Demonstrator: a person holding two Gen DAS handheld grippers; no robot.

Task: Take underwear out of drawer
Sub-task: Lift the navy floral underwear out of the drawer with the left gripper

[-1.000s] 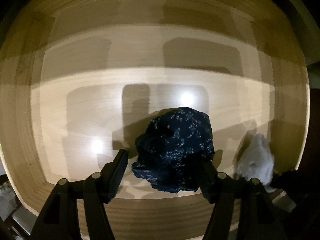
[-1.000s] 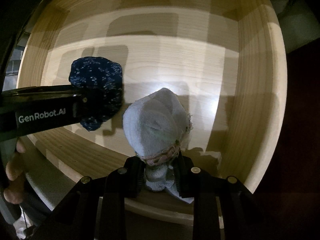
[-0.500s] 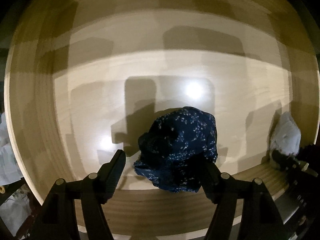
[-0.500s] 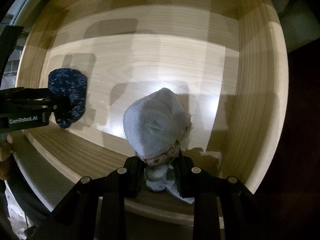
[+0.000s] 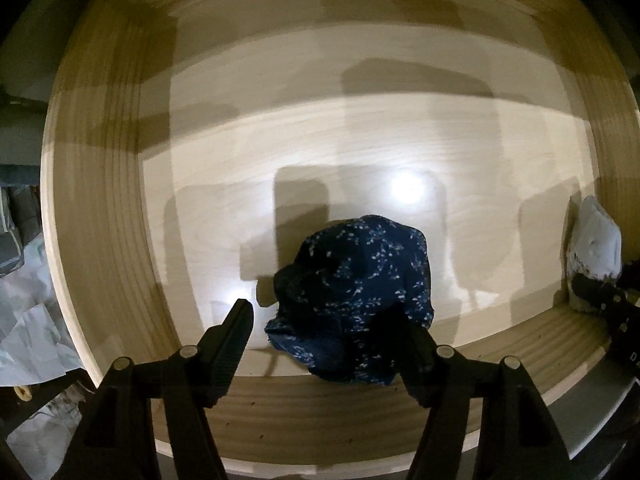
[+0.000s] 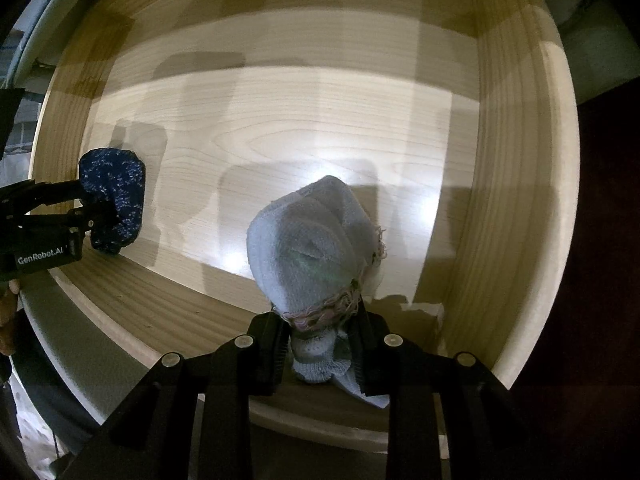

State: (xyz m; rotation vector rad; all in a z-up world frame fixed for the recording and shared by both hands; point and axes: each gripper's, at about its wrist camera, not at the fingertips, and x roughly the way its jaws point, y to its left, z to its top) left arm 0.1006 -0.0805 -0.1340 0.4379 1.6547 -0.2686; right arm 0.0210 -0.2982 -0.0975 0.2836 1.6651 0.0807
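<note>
Left claw (image 5: 324, 340) shifted leftward, narrowing, one finger hidden behind navy underwear (image 5: 356, 296) | right claw (image 6: 320, 344) pinches pale underwear (image 6: 308, 248)

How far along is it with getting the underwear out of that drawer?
Nothing looks fully out yet. The right gripper is shut on the pale garment; the left gripper, jaws just closing, has the dark blue garment between them, one finger clear of it. Both hang over the drawer; carrying them away is left.

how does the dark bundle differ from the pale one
The dark bundle is navy with white flecks; the pale bundle is plain light blue with a frayed pinkish edge. The dark one hangs by the left tool's right finger only; the pale one is pinched in the right tool. Both are crumpled cloth above the drawer.
</note>
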